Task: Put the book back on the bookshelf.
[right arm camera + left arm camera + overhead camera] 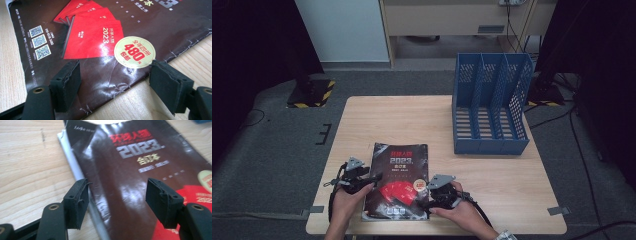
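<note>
Currently the magazine lies flat on the table, well short of the blue file rack. Left gripper and right gripper stand open, straddling opposite magazine edges; slide one jaw under each edge before closing

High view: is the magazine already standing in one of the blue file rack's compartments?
No, the magazine lies flat on the table, apart from the blue file rack.

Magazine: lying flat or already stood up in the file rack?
Flat. The magazine lies cover-up on the table, apart from the blue file rack, whose three slots look empty.
</note>
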`<state>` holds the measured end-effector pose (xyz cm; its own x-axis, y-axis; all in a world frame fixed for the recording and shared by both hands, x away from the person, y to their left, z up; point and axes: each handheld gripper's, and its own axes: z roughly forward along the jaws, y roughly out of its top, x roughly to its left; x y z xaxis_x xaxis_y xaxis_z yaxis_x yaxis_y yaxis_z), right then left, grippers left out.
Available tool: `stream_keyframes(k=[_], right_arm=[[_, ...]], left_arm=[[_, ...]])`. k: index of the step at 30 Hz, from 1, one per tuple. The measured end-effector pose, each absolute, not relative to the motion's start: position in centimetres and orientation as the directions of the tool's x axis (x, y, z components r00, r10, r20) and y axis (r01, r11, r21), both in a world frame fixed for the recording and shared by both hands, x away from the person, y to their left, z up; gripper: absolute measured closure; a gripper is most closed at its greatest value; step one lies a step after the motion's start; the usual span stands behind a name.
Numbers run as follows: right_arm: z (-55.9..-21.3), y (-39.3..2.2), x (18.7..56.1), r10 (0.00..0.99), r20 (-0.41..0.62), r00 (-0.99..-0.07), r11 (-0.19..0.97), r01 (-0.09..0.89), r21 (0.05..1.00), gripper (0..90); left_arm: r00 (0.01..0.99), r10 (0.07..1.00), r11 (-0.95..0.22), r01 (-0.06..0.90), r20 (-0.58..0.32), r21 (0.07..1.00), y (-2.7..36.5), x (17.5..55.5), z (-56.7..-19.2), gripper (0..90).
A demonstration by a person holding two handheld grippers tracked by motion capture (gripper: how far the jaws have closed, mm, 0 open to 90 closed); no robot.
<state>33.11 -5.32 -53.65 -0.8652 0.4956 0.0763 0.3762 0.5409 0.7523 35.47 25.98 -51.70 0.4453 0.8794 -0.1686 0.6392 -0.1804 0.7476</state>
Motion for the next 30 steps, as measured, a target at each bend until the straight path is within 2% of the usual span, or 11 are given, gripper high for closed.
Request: stream_keyframes(k=[4, 15, 22, 25, 30], right_arm=[[-53.7, -5.3, 33.1, 0.496, 0.076, -0.865, 0.541, 0.376, 0.752, 25.5], [-53.7, -5.3, 33.1, 0.497, 0.076, -0.865, 0.540, 0.377, 0.752, 25.5], [-53.7, -5.3, 33.1, 0.497, 0.076, -0.864, 0.541, 0.377, 0.752, 25.6], [-53.7, -5.3, 33.1, 0.497, 0.075, -0.864, 0.540, 0.376, 0.753, 25.5], [-53.7, -5.3, 33.1, 0.495, 0.076, -0.866, 0.541, 0.375, 0.753, 25.5]], left_arm=[[0.438, 0.889, -0.194, 0.619, -0.130, 0.761, 25.8, 35.4, -51.3, 33.3], [0.450, 0.878, -0.184, 0.629, -0.161, 0.755, 26.2, 37.4, -52.3, 32.6], [0.477, 0.854, -0.155, 0.615, -0.209, 0.773, 26.0, 37.3, -51.8, 34.0], [0.486, 0.850, -0.188, 0.642, -0.205, 0.743, 25.4, 37.1, -52.0, 35.0], [0.491, 0.844, -0.185, 0.644, -0.216, 0.742, 25.4, 36.4, -51.8, 37.5]])
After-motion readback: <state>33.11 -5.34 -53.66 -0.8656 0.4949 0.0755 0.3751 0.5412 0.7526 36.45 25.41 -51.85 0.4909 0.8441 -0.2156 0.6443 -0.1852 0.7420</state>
